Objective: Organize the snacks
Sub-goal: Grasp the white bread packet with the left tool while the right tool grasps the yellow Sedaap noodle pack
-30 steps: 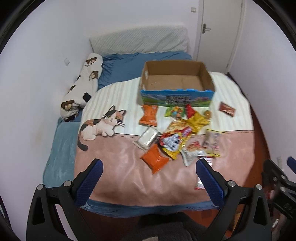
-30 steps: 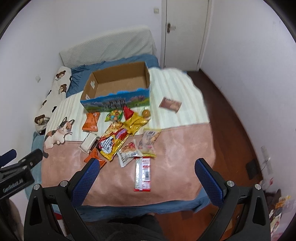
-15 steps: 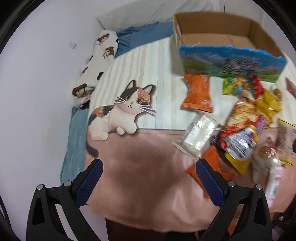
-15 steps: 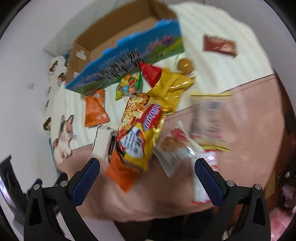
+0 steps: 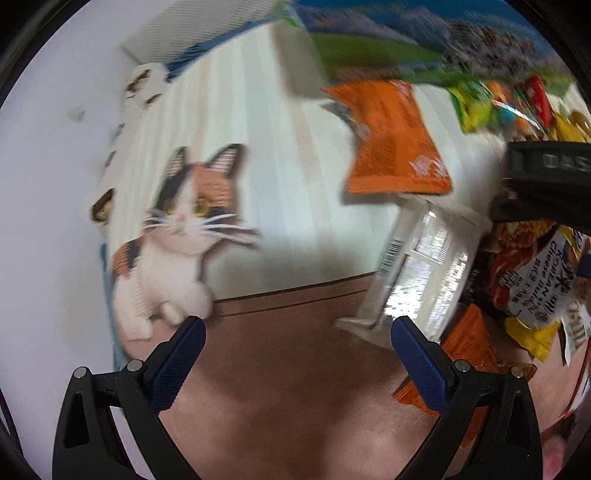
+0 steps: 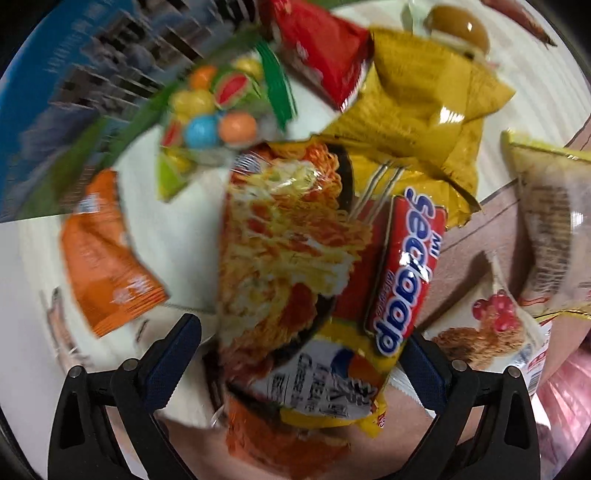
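Observation:
My right gripper [image 6: 301, 338] is open, its fingers either side of the lower end of a yellow-and-red instant noodle packet [image 6: 295, 266] in the snack pile; contact is unclear. Around it lie a gold bag [image 6: 421, 110], a red packet [image 6: 321, 48], a candy bag [image 6: 218, 114], an orange packet [image 6: 103, 254] and a cookie packet [image 6: 491, 328]. My left gripper [image 5: 295, 338] is open and empty over the pink blanket, its right finger by a silver-white packet [image 5: 424, 269]. An orange packet [image 5: 395, 140] lies beyond. The right gripper's black body [image 5: 546, 181] enters that view at right.
The blue-and-green side of the cardboard box [image 5: 406, 33] stands just behind the snacks, also in the right wrist view [image 6: 62, 99]. A cat print [image 5: 177, 236] marks the striped blanket left of the pile. A white wall [image 5: 44, 184] borders the bed's left side.
Both grippers have dropped fast toward the bed. The right one has closed in on the noodle packet; the left one has come low over the pink blanket beside the silver packet.

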`<state>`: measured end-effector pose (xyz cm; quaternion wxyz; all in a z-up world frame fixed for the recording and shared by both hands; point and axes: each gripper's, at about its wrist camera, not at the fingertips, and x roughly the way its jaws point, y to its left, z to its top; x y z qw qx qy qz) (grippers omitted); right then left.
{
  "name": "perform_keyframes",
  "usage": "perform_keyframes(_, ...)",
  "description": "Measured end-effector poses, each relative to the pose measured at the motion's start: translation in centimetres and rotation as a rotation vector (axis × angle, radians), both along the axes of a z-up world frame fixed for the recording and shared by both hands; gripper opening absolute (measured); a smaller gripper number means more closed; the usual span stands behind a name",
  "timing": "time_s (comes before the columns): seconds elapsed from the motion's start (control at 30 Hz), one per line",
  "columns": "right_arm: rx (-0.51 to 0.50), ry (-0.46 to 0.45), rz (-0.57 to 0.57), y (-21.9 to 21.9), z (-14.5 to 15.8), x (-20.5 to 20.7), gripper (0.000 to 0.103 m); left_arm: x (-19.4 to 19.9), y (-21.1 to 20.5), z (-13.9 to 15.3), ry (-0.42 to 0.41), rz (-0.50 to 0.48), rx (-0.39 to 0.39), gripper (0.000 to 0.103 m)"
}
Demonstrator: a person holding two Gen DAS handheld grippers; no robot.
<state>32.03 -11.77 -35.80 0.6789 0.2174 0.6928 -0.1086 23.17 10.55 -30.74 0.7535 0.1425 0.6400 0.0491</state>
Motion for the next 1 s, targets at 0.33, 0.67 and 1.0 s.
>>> perform_keyframes(0.33,-0.004,-0.005,0.266,-0.9,-1.0,0.2,0.09,2.5,-3.4,-1.9,0.064,-0.158,-0.17,0.102)
perform_keyframes(0.67,-0.162,-0.038,0.688,3.5,-2.0,-0.6,0.09,4.1,1.1,-2.8,0.1,0.228,-0.361,0.055)
perform_keyframes(1.0,-0.063,-0.146,0.486,2.2,-3.5,-1.5,0.099,3.5,0.5,-4.4,0.065,0.34,-0.357,0.059)
